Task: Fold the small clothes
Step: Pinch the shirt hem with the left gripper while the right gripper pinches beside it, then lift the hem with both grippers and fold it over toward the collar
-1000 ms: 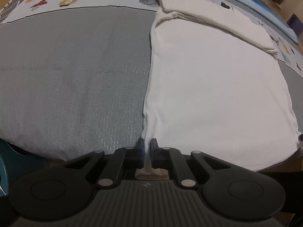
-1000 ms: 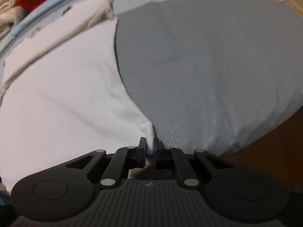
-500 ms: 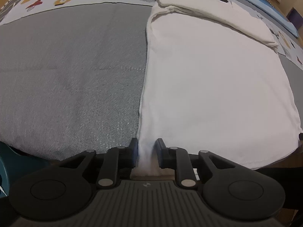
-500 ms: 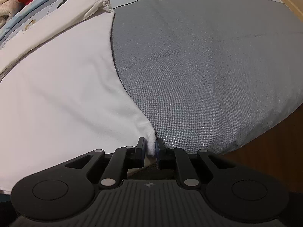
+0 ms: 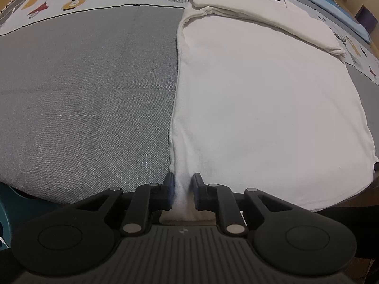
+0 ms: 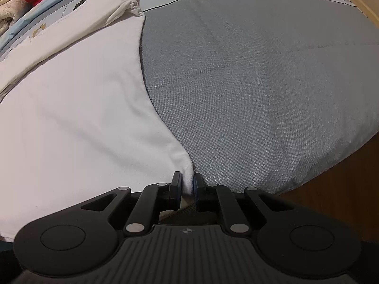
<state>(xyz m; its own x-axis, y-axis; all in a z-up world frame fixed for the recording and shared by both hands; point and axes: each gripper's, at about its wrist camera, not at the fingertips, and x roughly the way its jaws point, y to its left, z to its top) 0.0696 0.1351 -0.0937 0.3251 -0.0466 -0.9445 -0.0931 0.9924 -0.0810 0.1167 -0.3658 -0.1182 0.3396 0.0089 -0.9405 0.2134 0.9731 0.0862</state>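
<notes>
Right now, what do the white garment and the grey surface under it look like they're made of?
White garment: soft matte knit, probably cotton jersey; fine ribbed texture near the left gripper, limp folds at its far end. Grey surface: coarser woven cloth, maybe a padded cover; visible weave grain with small glinting specks. Fibre type can't be confirmed.

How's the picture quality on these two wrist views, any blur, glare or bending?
Left wrist view: sharp, warm dim light, the white shirt looks bright but keeps its weave; fisheye bows the grey bed cover at the edges. Right wrist view: equally sharp, the cover's threads glint near the gripper, corners darken, and the same curving shows.
</notes>
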